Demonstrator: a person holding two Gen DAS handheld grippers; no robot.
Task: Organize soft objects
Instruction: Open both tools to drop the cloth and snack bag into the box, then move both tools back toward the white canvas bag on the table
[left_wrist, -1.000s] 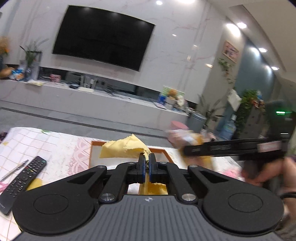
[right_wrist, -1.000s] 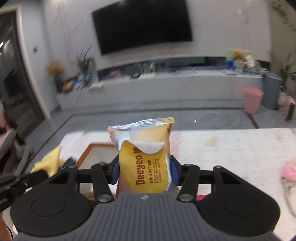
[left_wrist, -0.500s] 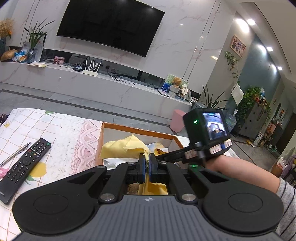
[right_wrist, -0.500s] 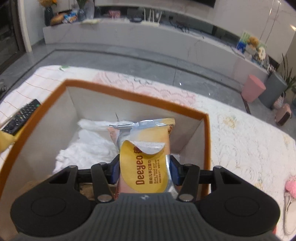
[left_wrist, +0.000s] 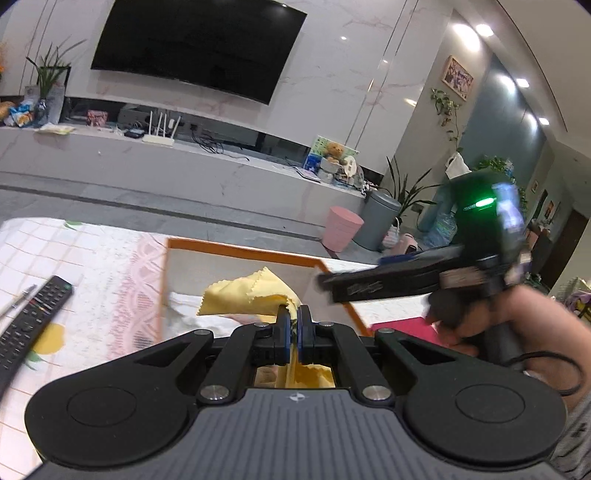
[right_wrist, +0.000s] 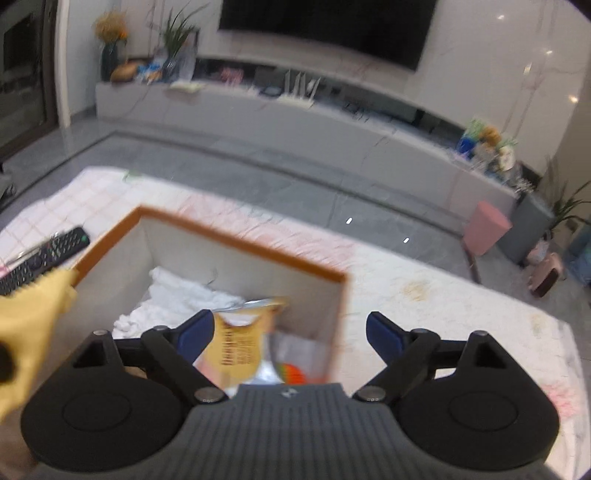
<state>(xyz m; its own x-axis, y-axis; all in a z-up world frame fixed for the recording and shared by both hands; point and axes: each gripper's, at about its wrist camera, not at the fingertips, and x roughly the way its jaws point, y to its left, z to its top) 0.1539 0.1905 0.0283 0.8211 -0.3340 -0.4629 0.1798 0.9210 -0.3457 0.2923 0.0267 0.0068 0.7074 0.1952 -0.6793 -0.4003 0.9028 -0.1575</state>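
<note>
My left gripper (left_wrist: 294, 325) is shut on a yellow cloth (left_wrist: 247, 293) and holds it over the near edge of the orange-rimmed box (left_wrist: 236, 250). The cloth also shows at the left of the right wrist view (right_wrist: 33, 314). My right gripper (right_wrist: 290, 332) is open above the box (right_wrist: 240, 240). The yellow snack packet (right_wrist: 243, 343) lies loose inside the box, by the left finger. White cloth (right_wrist: 177, 295) lies on the box floor. The right gripper shows in the left wrist view (left_wrist: 388, 286) over the box's right corner.
A black remote (left_wrist: 33, 321) and a pen (left_wrist: 16, 301) lie on the patterned tablecloth left of the box. A pink item (left_wrist: 402, 328) lies right of the box. Beyond the table are a TV wall, a pink bin (left_wrist: 341, 229) and a grey bin.
My right gripper has opened and let go of the snack packet, which now sits in the box, and has pulled back and up. My left gripper still holds the yellow cloth.
</note>
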